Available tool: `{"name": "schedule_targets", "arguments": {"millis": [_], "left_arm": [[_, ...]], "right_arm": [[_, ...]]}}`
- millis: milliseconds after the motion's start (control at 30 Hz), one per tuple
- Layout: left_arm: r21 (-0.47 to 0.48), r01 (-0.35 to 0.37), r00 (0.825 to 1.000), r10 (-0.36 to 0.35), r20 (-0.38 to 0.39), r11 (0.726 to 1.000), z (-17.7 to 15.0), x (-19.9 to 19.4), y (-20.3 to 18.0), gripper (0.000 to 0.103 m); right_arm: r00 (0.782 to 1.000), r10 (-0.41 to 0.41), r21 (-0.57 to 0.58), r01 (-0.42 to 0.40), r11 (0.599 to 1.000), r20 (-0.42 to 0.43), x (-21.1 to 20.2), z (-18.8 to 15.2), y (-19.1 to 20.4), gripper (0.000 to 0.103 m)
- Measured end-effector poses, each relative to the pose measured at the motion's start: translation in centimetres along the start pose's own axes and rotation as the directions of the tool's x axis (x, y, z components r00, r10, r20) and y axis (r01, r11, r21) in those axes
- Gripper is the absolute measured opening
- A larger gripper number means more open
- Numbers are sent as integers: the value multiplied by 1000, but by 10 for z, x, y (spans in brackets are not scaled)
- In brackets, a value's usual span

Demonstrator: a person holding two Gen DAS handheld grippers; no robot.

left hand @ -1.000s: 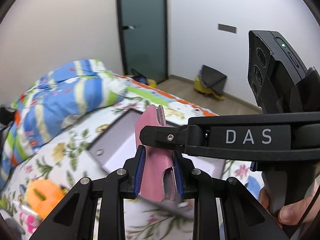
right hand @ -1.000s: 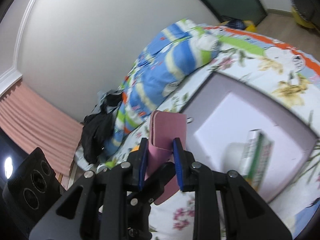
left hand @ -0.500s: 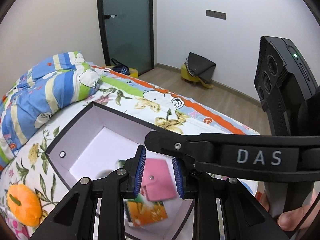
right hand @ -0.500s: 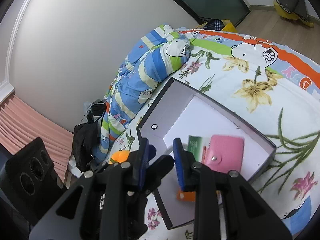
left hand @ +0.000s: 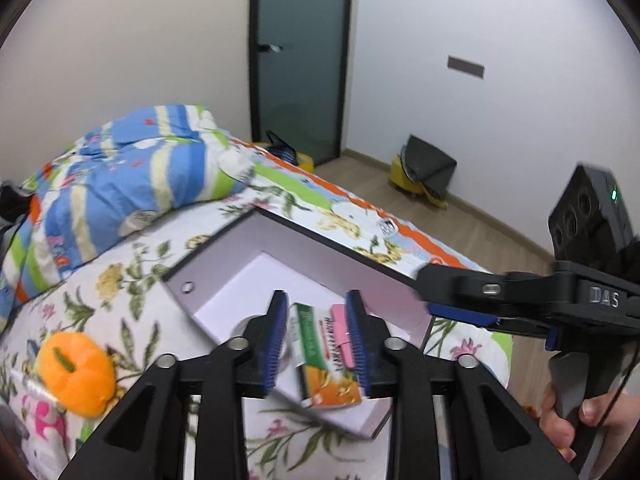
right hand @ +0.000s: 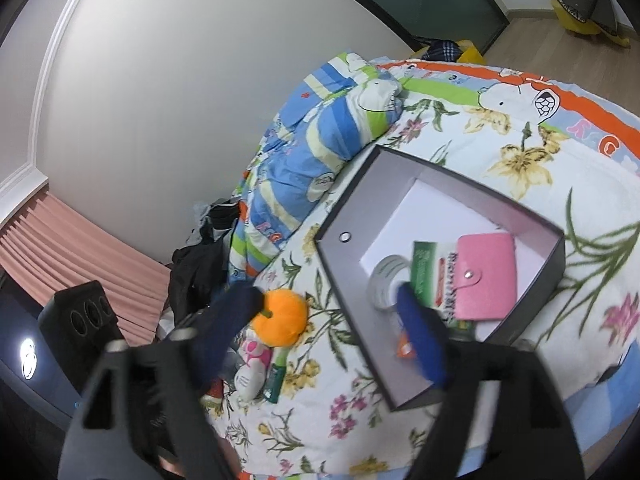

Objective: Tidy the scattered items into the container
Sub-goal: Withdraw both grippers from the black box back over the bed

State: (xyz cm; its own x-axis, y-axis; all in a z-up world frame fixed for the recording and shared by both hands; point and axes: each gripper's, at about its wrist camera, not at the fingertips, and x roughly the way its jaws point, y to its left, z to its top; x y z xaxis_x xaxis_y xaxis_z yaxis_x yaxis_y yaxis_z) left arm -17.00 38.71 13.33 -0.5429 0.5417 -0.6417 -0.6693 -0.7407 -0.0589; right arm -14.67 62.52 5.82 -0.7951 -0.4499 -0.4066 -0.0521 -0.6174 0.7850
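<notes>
behind right tool (right hand: 332, 336), notebook (right hand: 430, 280) half-hidden

Soft, even indoor light filled both views, and shadows were faint. Both fisheye pictures bent hard at the edges, with dark corners and curved wall lines. In the left wrist view the box (left hand: 224, 252) rim and the bedspread (left hand: 132, 264) were smeared by motion blur, while the door (left hand: 298, 60) stayed fairly sharp. In the right wrist view the right gripper (right hand: 332, 332) itself was heavily blurred, its blue pads streaked. A small white lamp (right hand: 27, 358) glared at the lower left there.
</notes>
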Motion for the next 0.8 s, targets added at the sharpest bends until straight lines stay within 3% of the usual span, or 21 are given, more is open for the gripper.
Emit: {"name": "schedule_targets", "arguments": {"millis": [33,100,167,333,467,600,800], "left_arm": [[-4,-5,1000,5,19,1000,-2,-15,5,77],[-3,-29,997,29,78,1000,-8,-50,13,94],[11,-54,988,52,142,998,-17,-87,19,95],[9,-132,964,126,235,991,-38,-170,41,100],[-41,-162,926,166,338,986,-57,-243,64,100],[-103,-180,873,207,441,978,-81,-316,85,101],[-189,-238,752,304,585,953,-122,-421,106,103]], "right_arm": [[1000,-3,-15,3,1000,7,-4,-5,9,89],[1000,2,-54,-1,999,8,-11,-17,26,97],[1000,11,-89,-11,996,2,-17,-29,43,103],[1000,-9,-195,8,981,-5,-32,-66,93,103],[1000,24,-305,-28,952,-16,-37,-96,143,103],[997,83,-405,-78,911,-6,-47,-130,202,103],[984,175,-579,-128,806,25,-72,-191,294,103]]}}
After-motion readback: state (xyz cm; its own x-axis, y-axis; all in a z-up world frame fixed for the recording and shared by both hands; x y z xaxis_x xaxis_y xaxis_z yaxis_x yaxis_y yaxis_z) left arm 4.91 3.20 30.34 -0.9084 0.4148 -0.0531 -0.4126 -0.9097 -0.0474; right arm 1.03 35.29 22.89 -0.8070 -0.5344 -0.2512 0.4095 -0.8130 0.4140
